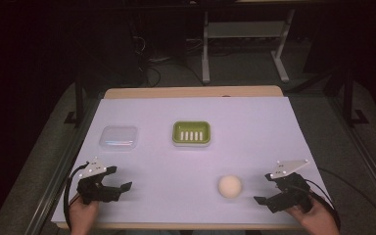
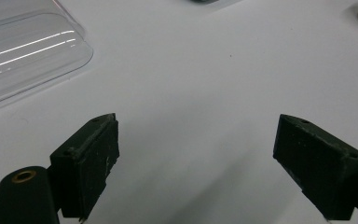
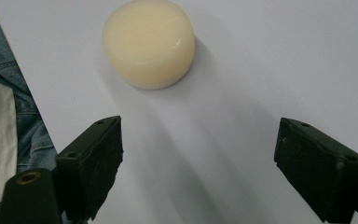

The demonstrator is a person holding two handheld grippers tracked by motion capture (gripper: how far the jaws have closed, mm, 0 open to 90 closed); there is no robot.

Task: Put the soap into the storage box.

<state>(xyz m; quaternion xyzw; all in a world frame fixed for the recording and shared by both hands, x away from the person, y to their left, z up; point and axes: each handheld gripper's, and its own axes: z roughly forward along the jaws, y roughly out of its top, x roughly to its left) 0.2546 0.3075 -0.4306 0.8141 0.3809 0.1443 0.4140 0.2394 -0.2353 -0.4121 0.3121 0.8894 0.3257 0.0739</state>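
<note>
A round cream soap bar (image 1: 230,186) (image 3: 149,43) lies on the white table cover near the front right. My right gripper (image 1: 265,189) (image 3: 198,165) is open just right of it, jaws wide and pointing at the soap, nothing between them. A green soap dish (image 1: 191,132) with white slots sits in the middle of the table. A clear plastic lid (image 1: 119,137) (image 2: 23,51) lies left of the dish. My left gripper (image 1: 120,179) (image 2: 196,168) is open at the front left, below the lid, holding nothing.
The white cover (image 1: 254,127) spans the wooden table (image 1: 191,91), whose front edge runs close to both hands. Dark floor, cables and a white frame (image 1: 245,44) lie beyond the far edge. A person's jeans (image 3: 9,93) show past the table edge in the right gripper view.
</note>
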